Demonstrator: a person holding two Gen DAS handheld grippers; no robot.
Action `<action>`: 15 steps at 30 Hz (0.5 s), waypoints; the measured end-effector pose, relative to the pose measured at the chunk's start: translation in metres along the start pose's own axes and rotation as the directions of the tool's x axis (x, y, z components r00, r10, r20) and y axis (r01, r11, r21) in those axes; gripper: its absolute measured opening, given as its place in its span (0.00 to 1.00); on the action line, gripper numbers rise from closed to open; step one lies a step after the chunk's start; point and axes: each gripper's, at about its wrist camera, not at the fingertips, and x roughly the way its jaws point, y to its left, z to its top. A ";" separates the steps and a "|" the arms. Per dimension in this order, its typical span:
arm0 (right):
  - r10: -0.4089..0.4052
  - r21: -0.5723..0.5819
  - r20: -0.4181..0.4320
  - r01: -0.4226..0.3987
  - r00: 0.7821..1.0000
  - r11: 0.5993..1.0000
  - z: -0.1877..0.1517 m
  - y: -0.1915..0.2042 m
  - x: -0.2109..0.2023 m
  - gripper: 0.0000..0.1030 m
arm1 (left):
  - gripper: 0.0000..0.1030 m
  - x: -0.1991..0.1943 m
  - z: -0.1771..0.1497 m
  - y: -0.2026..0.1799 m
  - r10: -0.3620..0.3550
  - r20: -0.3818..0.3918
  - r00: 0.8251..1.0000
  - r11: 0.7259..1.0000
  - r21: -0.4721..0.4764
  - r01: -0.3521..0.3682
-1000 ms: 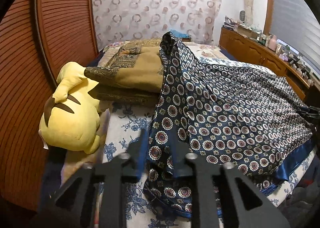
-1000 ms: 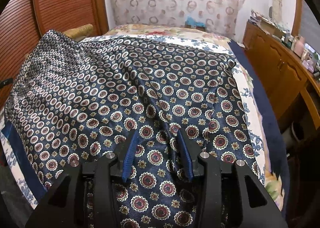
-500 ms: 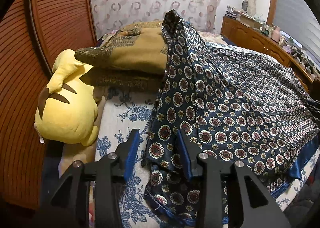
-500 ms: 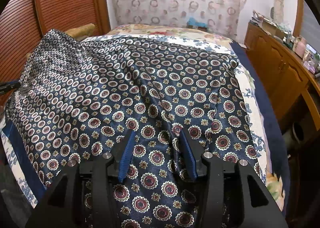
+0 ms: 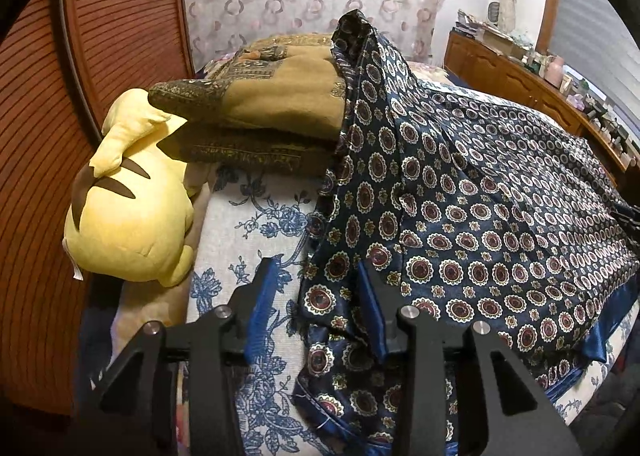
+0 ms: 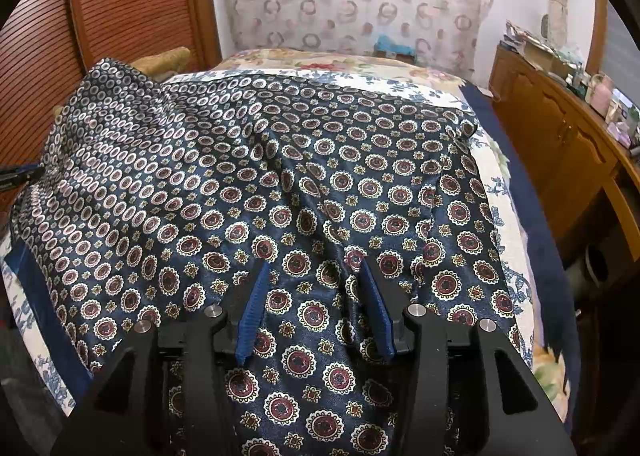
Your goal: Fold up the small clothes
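The navy satin garment printed with maroon and cream medallions (image 6: 320,184) is lying spread across the bed with the white, blue-flowered cover (image 5: 256,224); its far left corner is draping up over a folded olive-brown patterned blanket (image 5: 272,104).

The step in hand looks like the release after laying the cloth out. The left tool (image 5: 316,308) is sitting at the near left edge of the garment, and its jaws have just been opening: the cloth edge is lying loosely between the blue pads, which are not pressing on it. The right tool (image 6: 316,304) is hovering over the near middle of the fabric with its jaws parted, a shallow ridge of cloth between the pads but not pinched.

The next move probably calls for picking a fresh hold for the first fold, most likely at the near hem or at a side edge. The satin looks slippery and already rumpled, so each pinch would need a firm bite on one layer only.

A yellow plush toy with brown stripes (image 5: 132,212) is resting beside the blanket. No brand, label or legible writing is showing anywhere; the small white tag on the plush is too small to read.
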 end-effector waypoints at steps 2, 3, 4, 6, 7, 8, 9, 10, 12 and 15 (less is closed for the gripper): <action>0.000 0.000 0.000 0.000 1.000 1.000 0.000 0.000 0.000 0.46 | 0.38 0.000 0.000 0.001 -0.001 0.001 1.000 1.000 -0.010 0.001; 0.001 0.001 0.000 -0.001 1.000 1.000 0.000 0.000 0.000 0.46 | 0.38 0.000 0.000 0.001 -0.001 0.002 1.000 1.000 -0.014 0.001; 0.001 0.001 0.000 -0.001 1.000 1.000 0.000 0.000 0.000 0.46 | 0.38 0.001 0.000 0.002 -0.002 0.003 1.000 1.000 -0.015 0.002; 0.001 0.001 0.001 -0.001 1.000 1.000 0.000 0.000 0.000 0.46 | 0.38 0.001 0.001 0.001 -0.007 0.003 1.000 1.000 -0.012 0.007; 0.001 0.001 0.001 -0.001 1.000 1.000 0.000 0.000 0.000 0.46 | 0.38 0.002 0.001 0.001 -0.014 0.003 1.000 1.000 -0.010 0.014; 0.001 0.001 0.001 -0.001 1.000 1.000 0.000 0.000 0.000 0.46 | 0.38 0.002 0.001 0.000 -0.027 0.005 1.000 1.000 -0.007 0.027; 0.001 0.001 0.001 -0.001 1.000 1.000 0.000 0.000 0.000 0.46 | 0.38 0.002 0.002 -0.001 -0.039 0.003 0.999 0.999 0.000 0.039; 0.000 0.001 0.001 0.000 1.000 1.000 0.000 0.000 0.000 0.46 | 0.32 0.002 0.002 -0.002 -0.053 0.000 0.999 0.999 0.003 0.053; 0.001 0.001 0.001 -0.001 1.000 1.000 0.000 0.000 0.000 0.46 | 0.30 0.001 0.003 -0.001 -0.120 -0.008 0.993 0.993 -0.018 0.120; 0.002 0.002 0.002 -0.002 1.000 1.000 0.000 0.000 -0.001 0.46 | 0.15 0.001 0.003 -0.003 -0.145 -0.014 0.989 0.989 -0.020 0.145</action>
